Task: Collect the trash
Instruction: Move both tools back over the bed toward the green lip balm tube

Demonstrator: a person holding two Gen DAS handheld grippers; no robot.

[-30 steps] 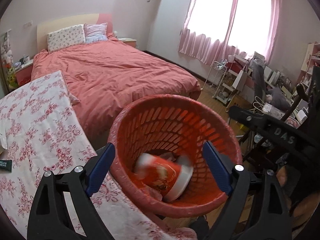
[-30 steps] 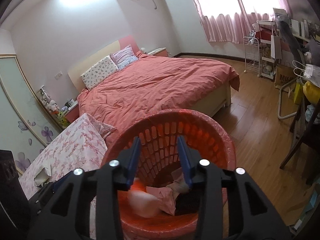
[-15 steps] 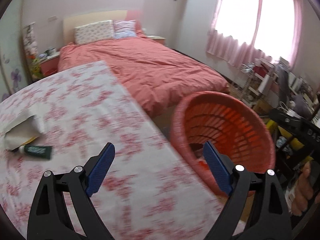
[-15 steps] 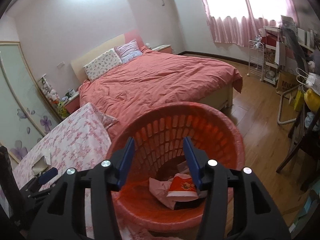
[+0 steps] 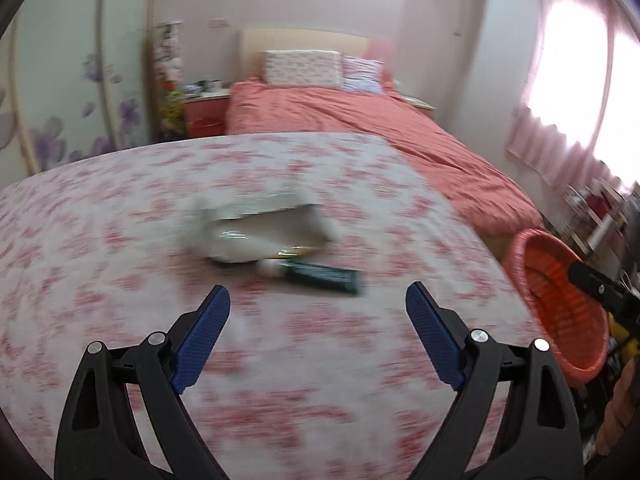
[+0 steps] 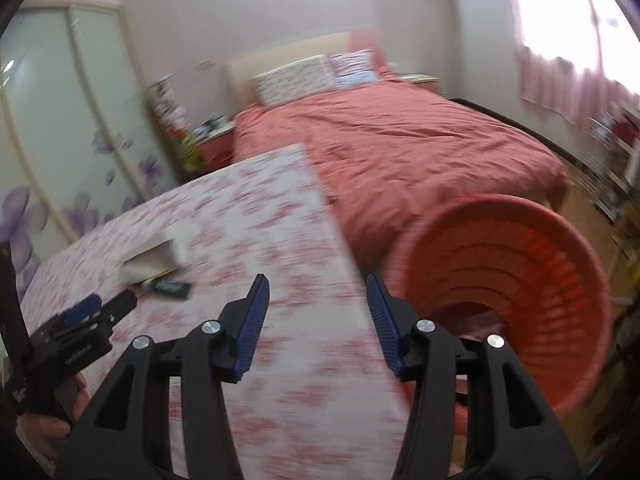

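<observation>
A torn white paper package (image 5: 256, 232) and a dark green tube (image 5: 320, 276) lie on the floral tablecloth (image 5: 120, 240). My left gripper (image 5: 316, 300) is open and empty, just short of the tube. The orange mesh basket (image 5: 560, 304) stands off the table's right edge. In the right wrist view, my right gripper (image 6: 318, 280) is open and empty over the table's right edge, with the basket (image 6: 520, 280) to its right. The package (image 6: 154, 254) and tube (image 6: 172, 288) lie to its left, and the left gripper (image 6: 88, 312) shows there too.
A bed with a pink cover (image 5: 380, 140) lies behind the table. A nightstand (image 5: 204, 114) stands by the wardrobe with flower decals (image 6: 60, 140). Shelves and clutter (image 5: 600, 216) stand under the curtained window at the right.
Both grippers have swung left, away from the basket and toward the table. The left one now faces the package and tube. Both stay open and empty.
</observation>
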